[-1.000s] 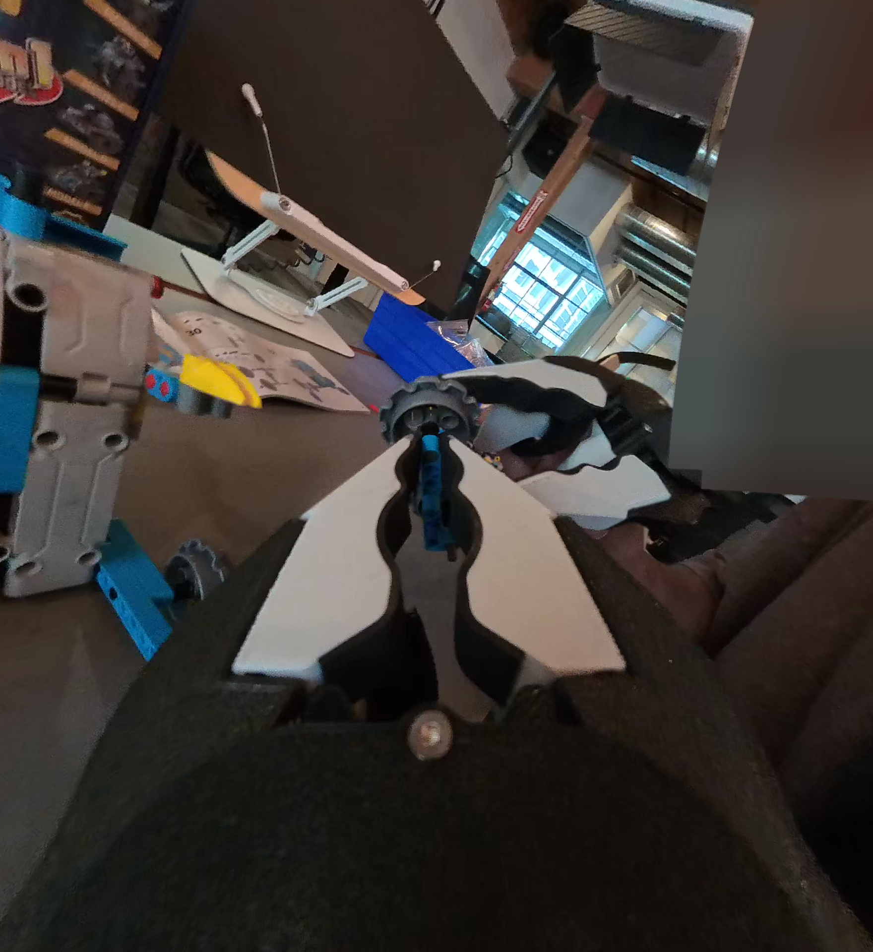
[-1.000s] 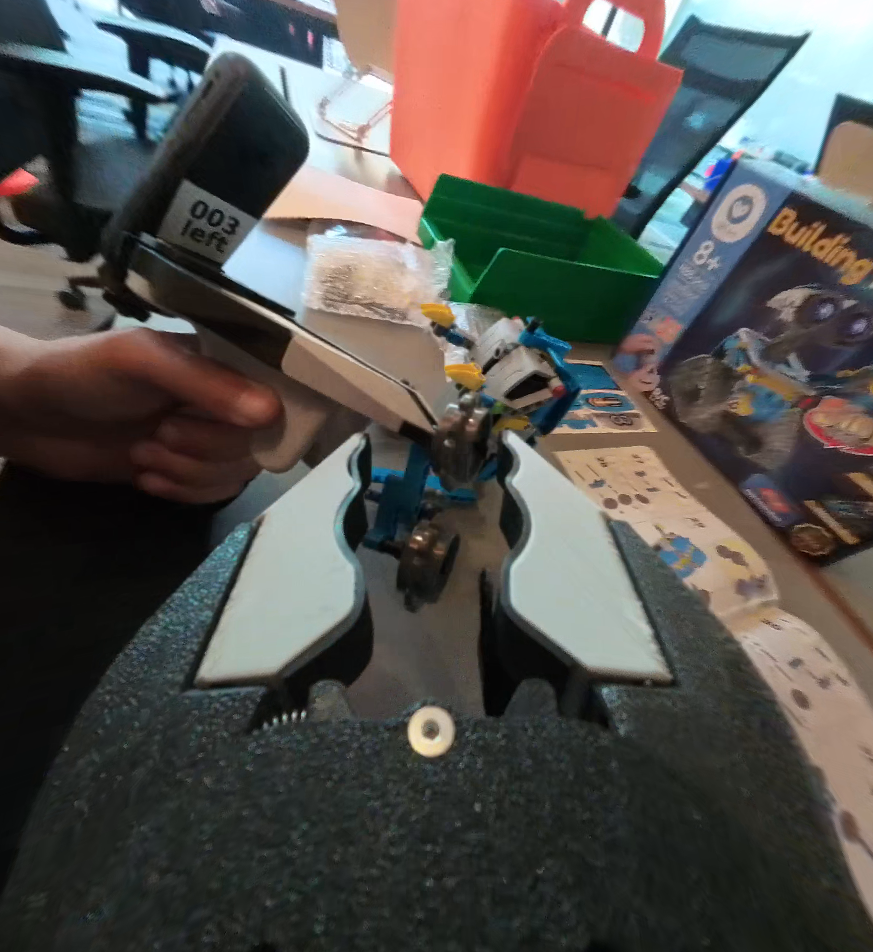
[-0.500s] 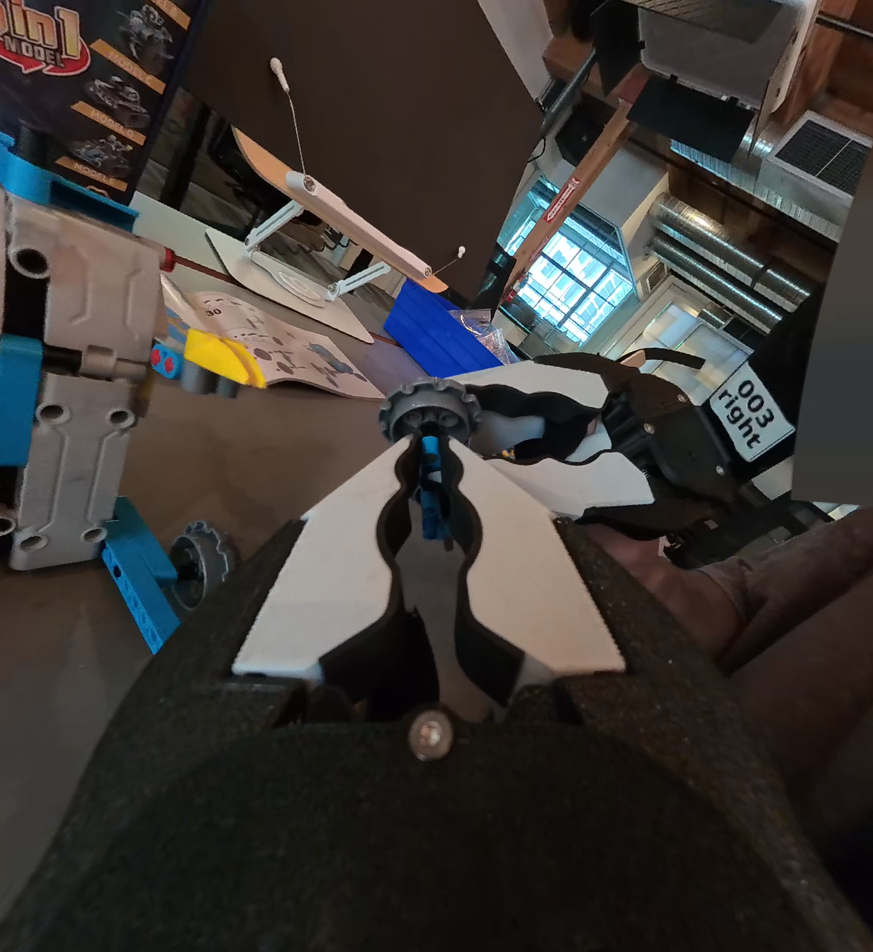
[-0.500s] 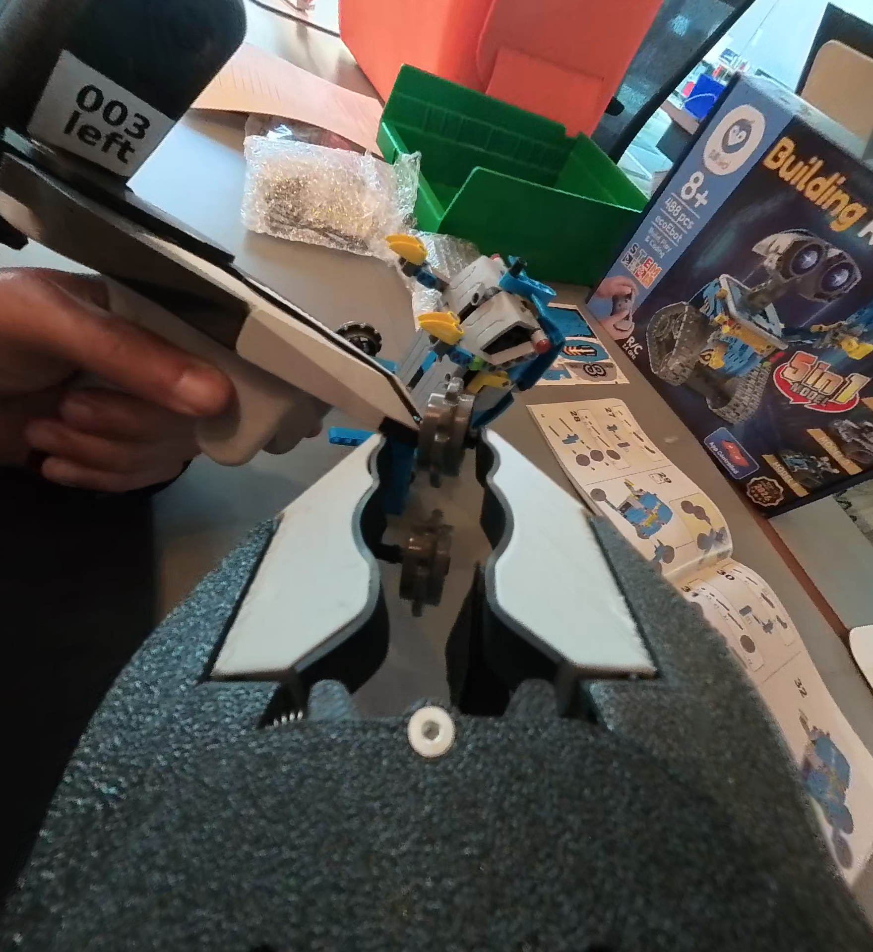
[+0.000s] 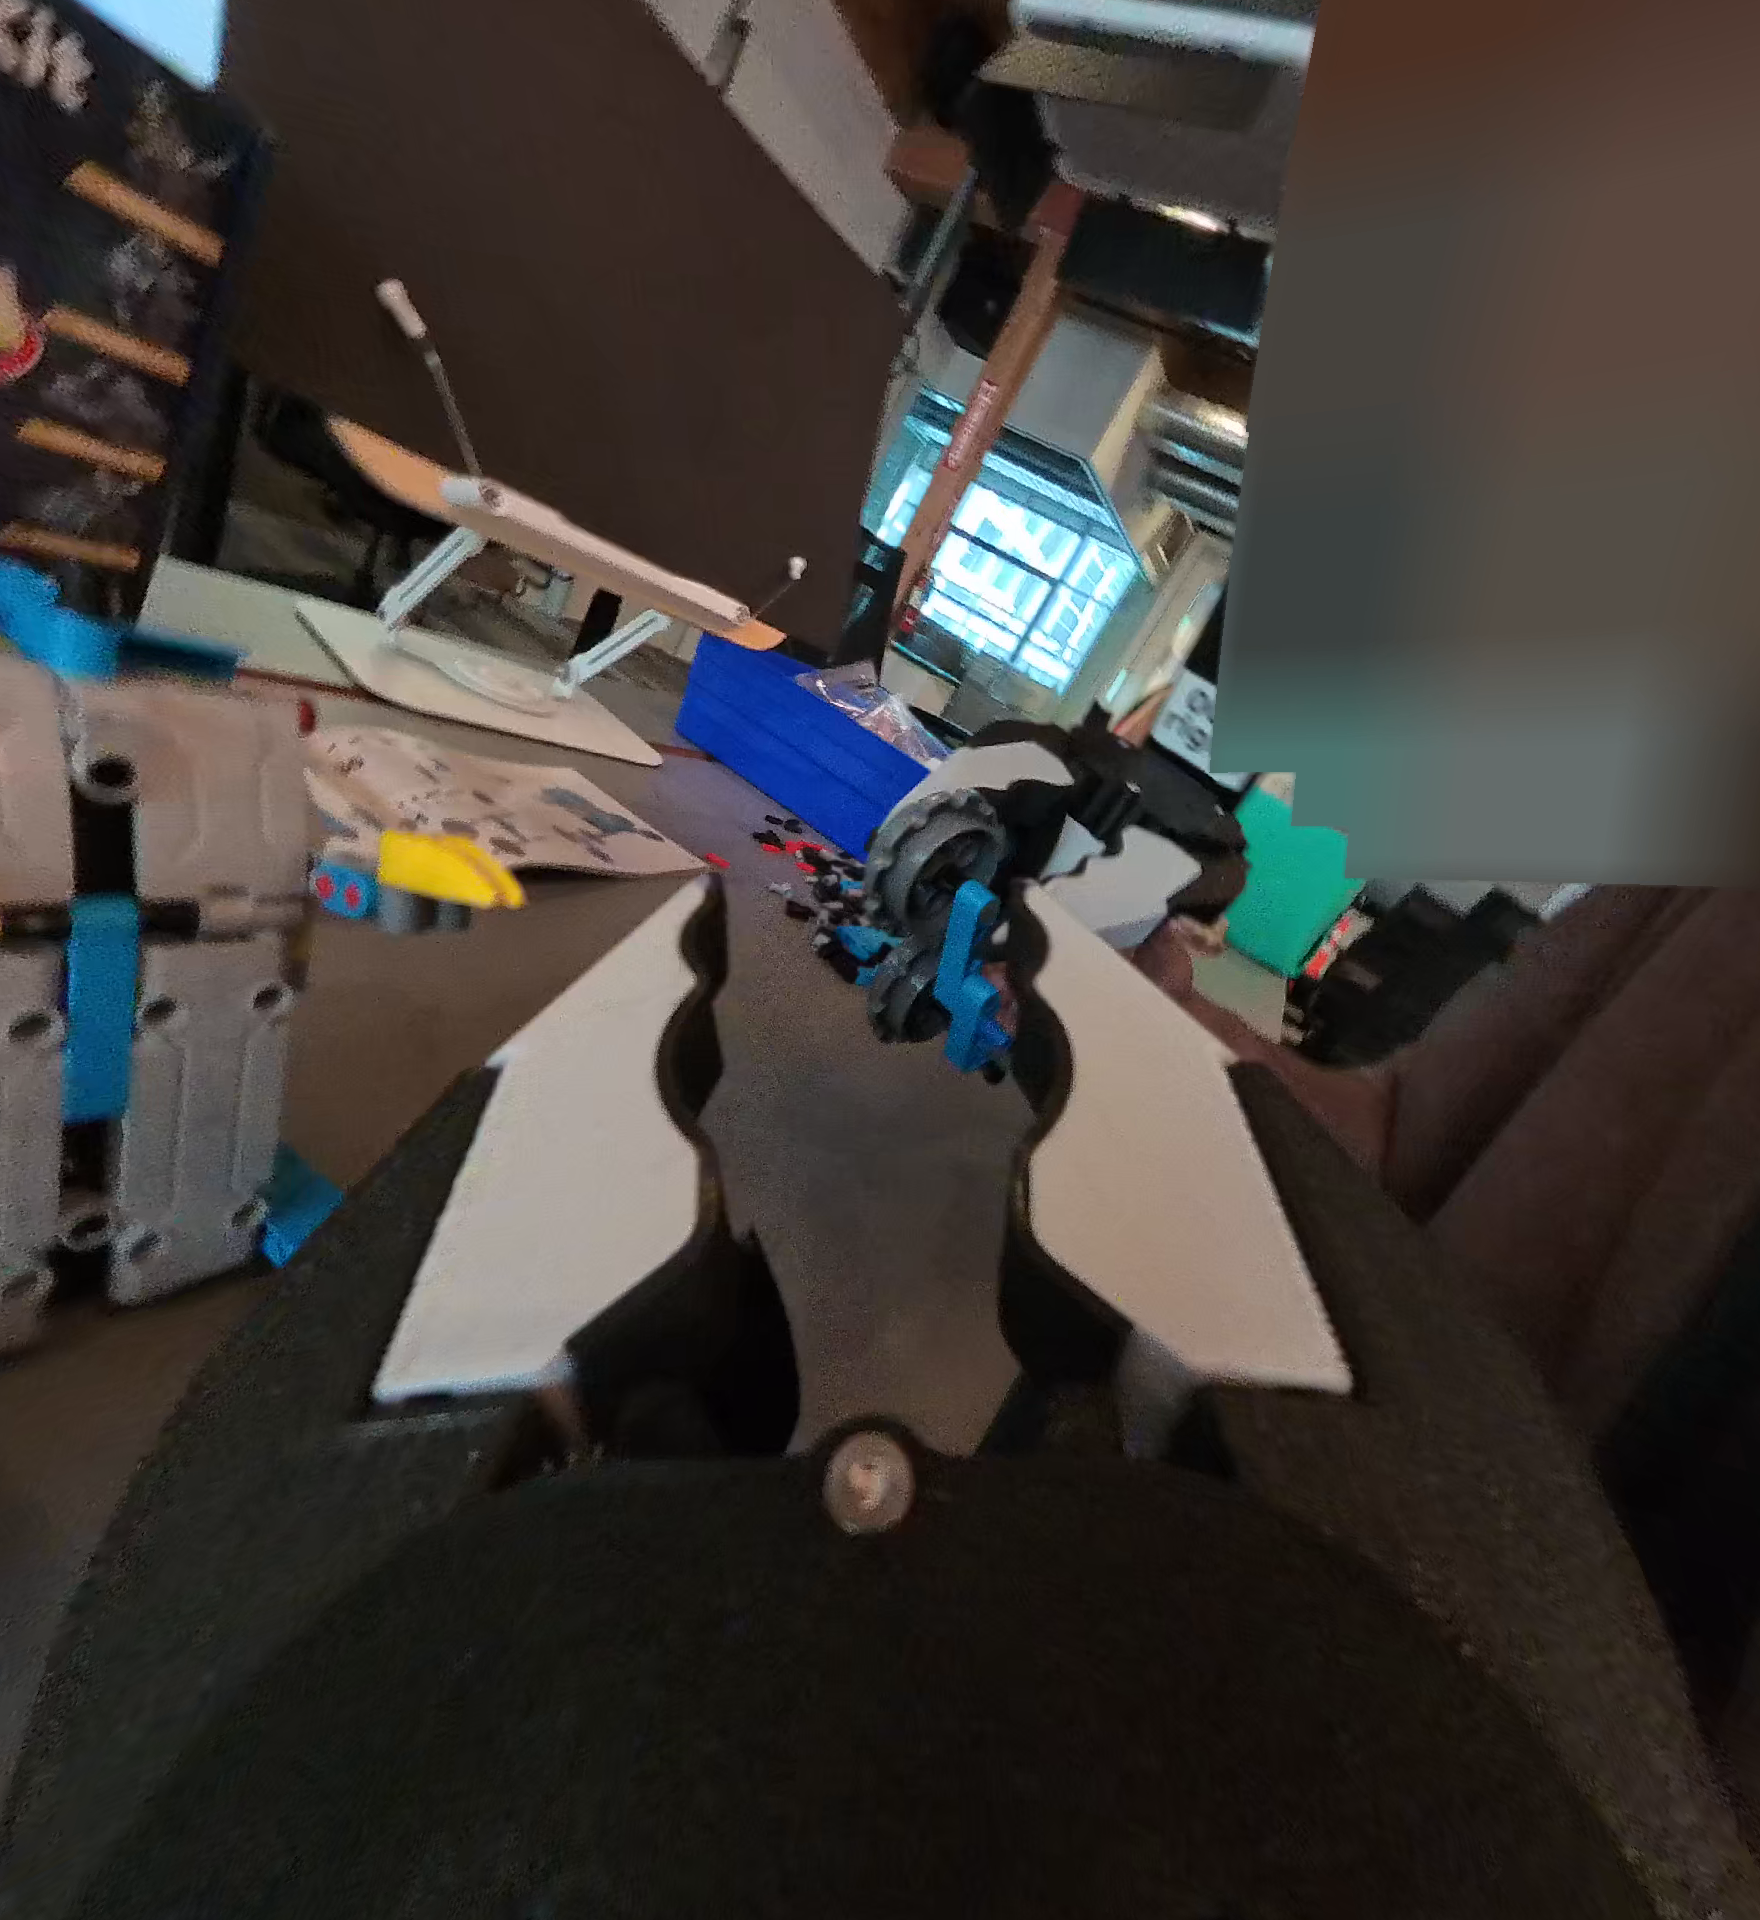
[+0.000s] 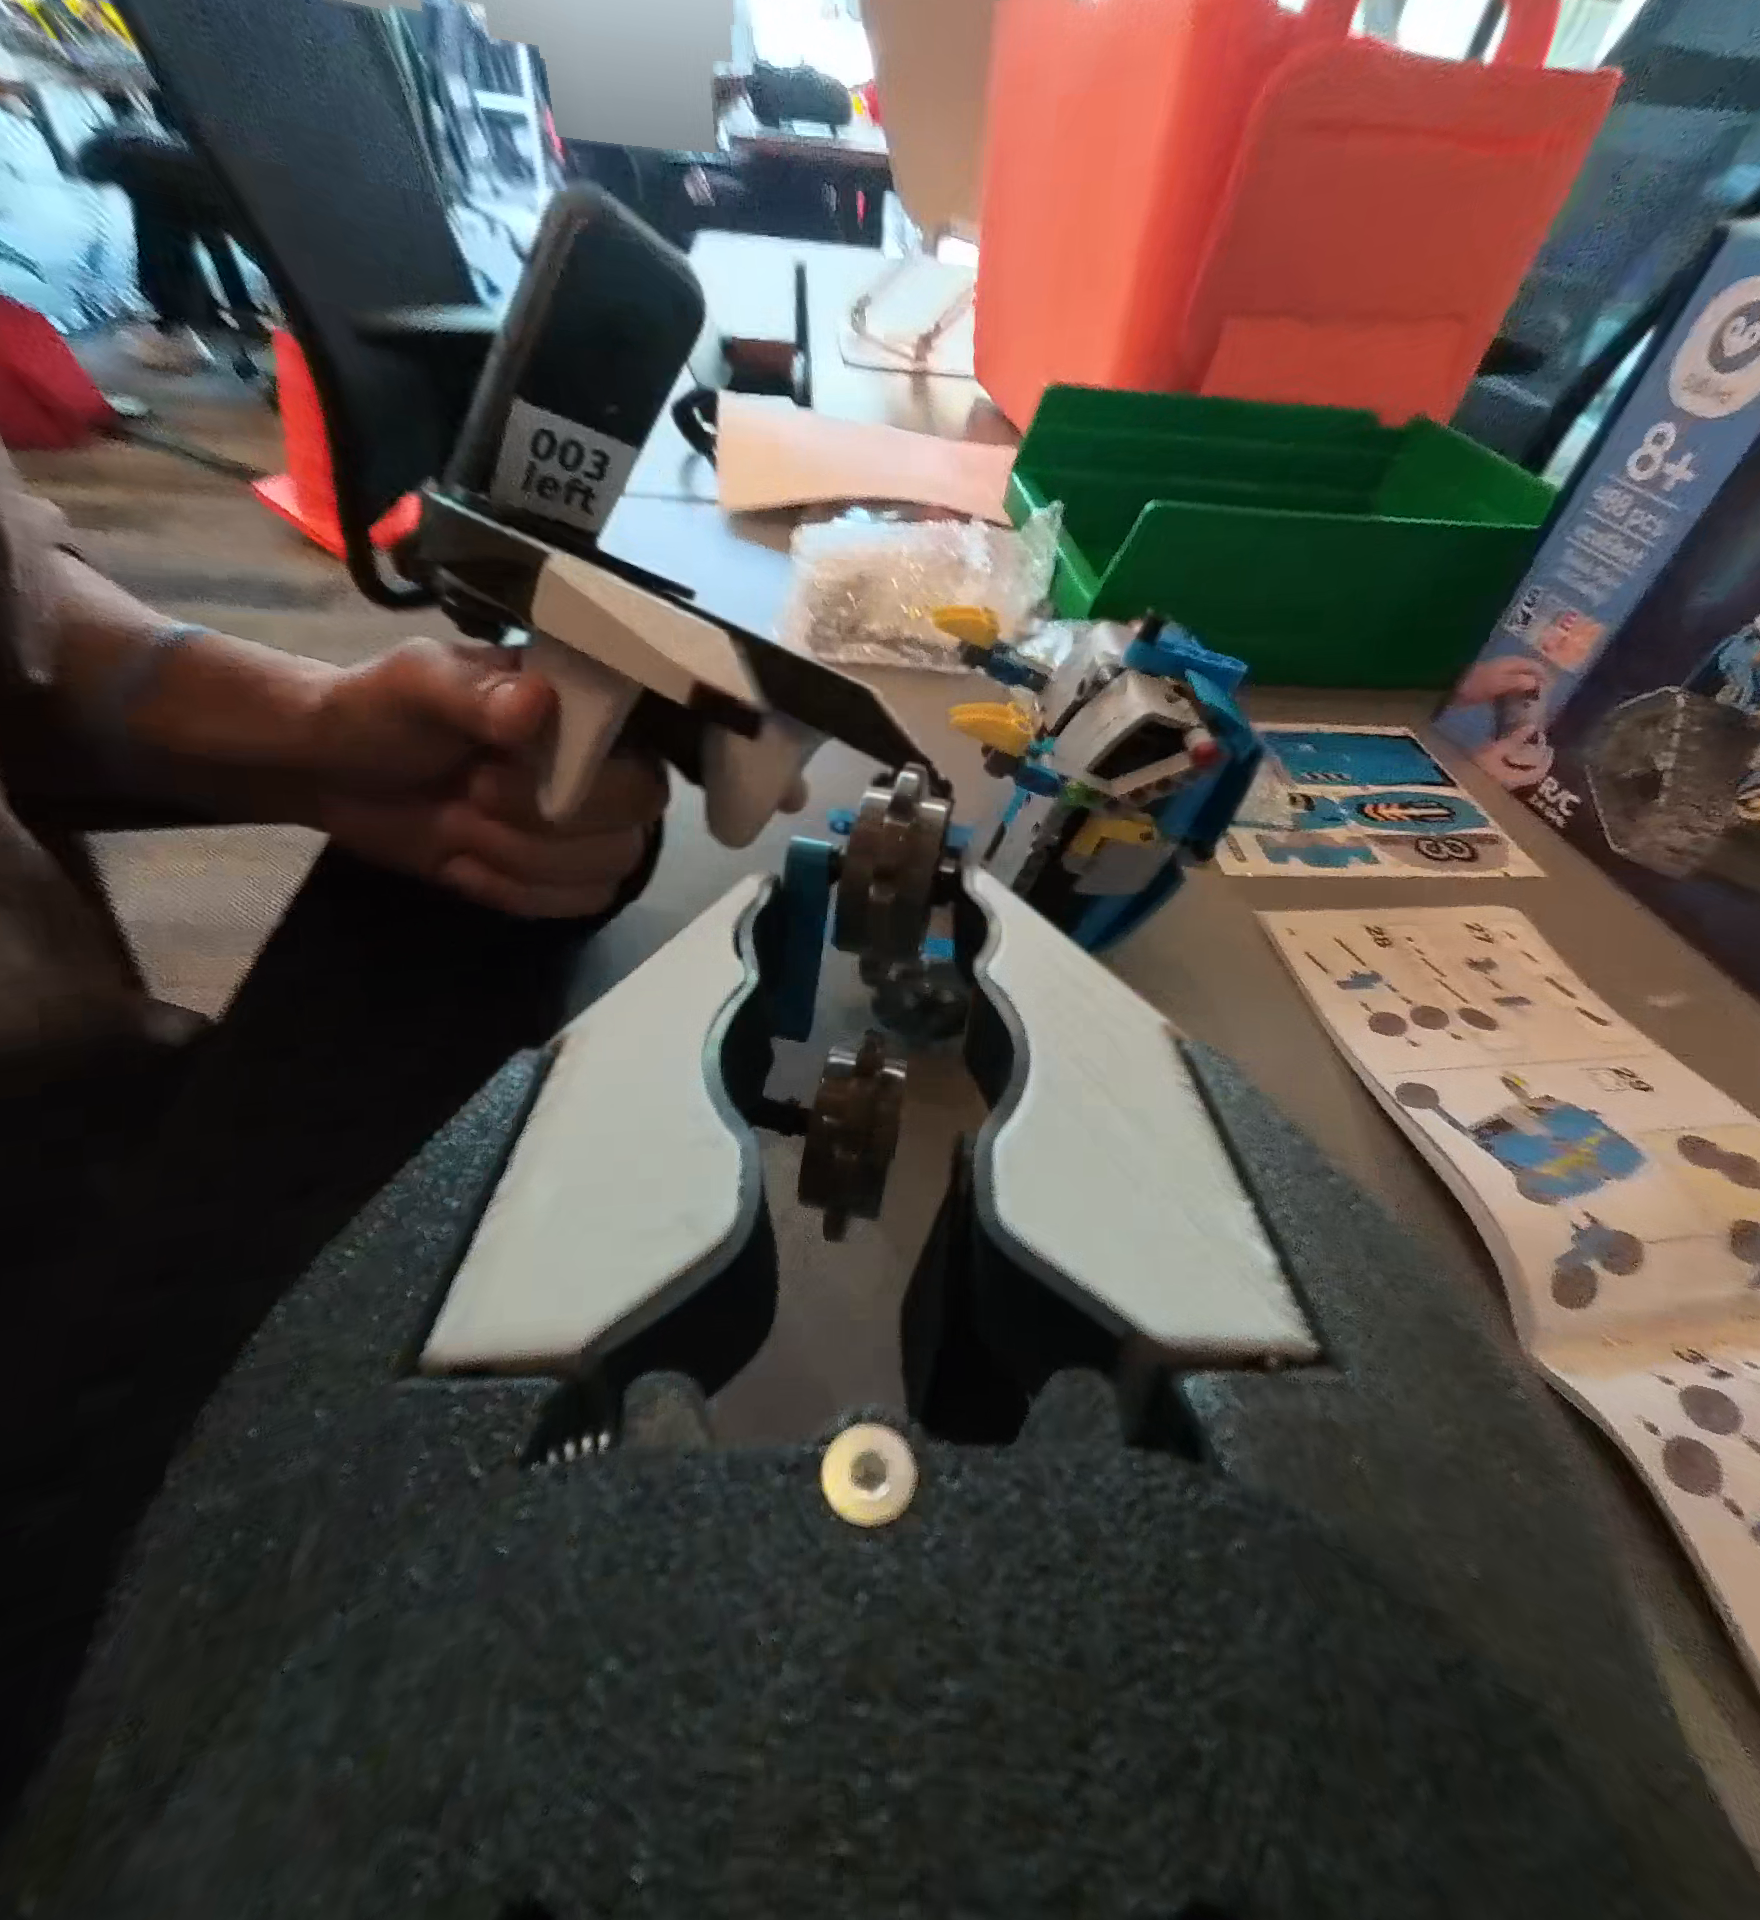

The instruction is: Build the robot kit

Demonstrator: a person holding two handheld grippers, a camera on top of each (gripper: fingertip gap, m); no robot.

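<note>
A blue beam with grey gear wheels stands between my right gripper's fingers, which are closed in on it from both sides and hold it above the table. In the left wrist view the same piece sits just by my right fingertip, with the right gripper behind it. My left gripper is open and empty. In the right wrist view it is held by a hand, its tip just above the top gear. A grey, blue and yellow robot model stands on the table, close at the left in the left wrist view.
The kit box stands at the right with an open instruction booklet before it. A green bin, an orange bag and a bubble-wrap bag are behind. A blue bin, small loose parts and a white stand lie farther off. My left and right fingertips are right by each other.
My left gripper has opened and let go of the blue beam with gears. My right gripper has closed on that piece and now holds it.
</note>
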